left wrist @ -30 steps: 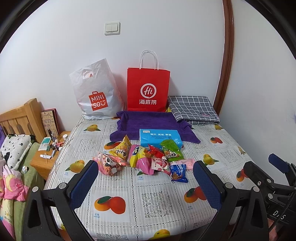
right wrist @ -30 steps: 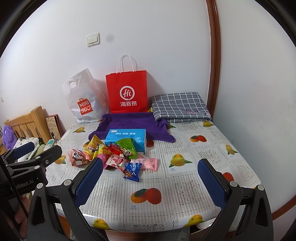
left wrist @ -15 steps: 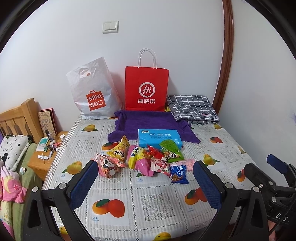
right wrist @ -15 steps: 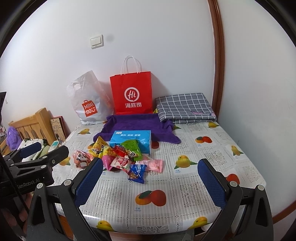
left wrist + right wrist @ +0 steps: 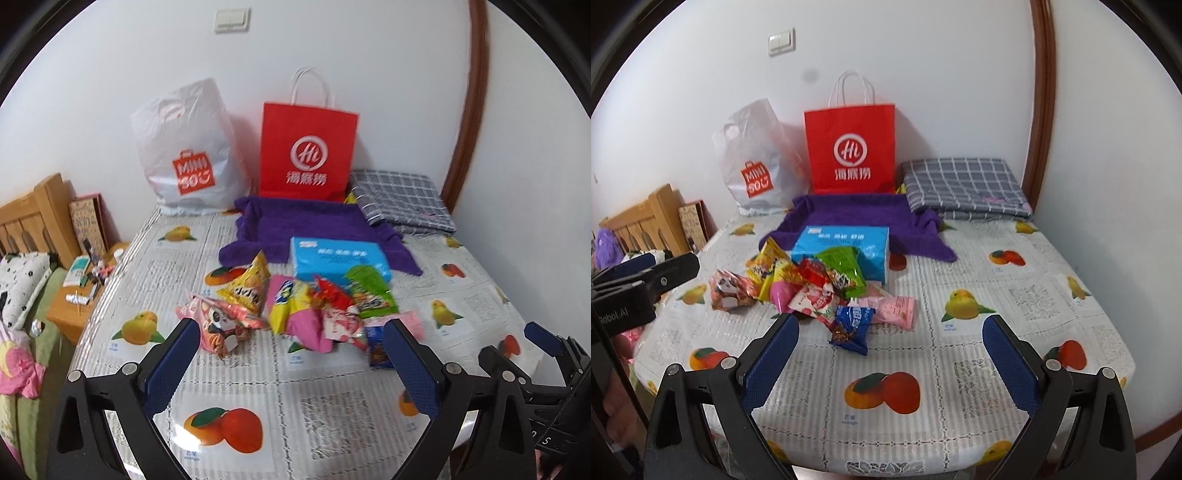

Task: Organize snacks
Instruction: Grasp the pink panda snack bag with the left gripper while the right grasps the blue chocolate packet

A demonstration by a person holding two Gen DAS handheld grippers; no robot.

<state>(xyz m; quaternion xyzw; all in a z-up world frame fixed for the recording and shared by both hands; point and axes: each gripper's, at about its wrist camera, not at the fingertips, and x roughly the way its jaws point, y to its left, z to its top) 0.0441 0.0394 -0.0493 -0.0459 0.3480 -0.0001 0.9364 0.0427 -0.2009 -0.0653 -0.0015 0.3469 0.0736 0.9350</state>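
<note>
Both tools hang above the near edge of the tabletop [image 5: 1015, 302], fingers spread wide and holding nothing: the left hand-held gripper [image 5: 291, 354] and the right hand-held gripper [image 5: 890, 347]. The snack pile [image 5: 816, 284] lies just ahead of both, a loose heap of crinkly packets leaning against a blue tissue box [image 5: 846, 243].

Nothing appears sorted yet, so the step in hand looks like a first reach. The easiest start is probably a packet at the fringe of the heap. The blue packet [image 5: 851, 326] sits nearest the right hand-held gripper, slightly ahead and to its left. The pink packet [image 5: 894, 308] lies flat just beyond it. For the left hand-held gripper, the packet with the cartoon face [image 5: 218, 325] is closest, just past its left finger. Foil wrappers slide and spring back, so the fingers should straddle a sealed edge or a puffed middle and close gently. Digging into the middle of the heap would likely scatter its neighbours.

Farther ahead, past the pile, a purple cloth tray [image 5: 849, 214] sits open and seems empty. Behind it stand a red paper bag [image 5: 849, 147] and a white plastic bag [image 5: 753, 158]; their contents cannot be seen. The purple tray seems the likeliest place for the snacks.
</note>
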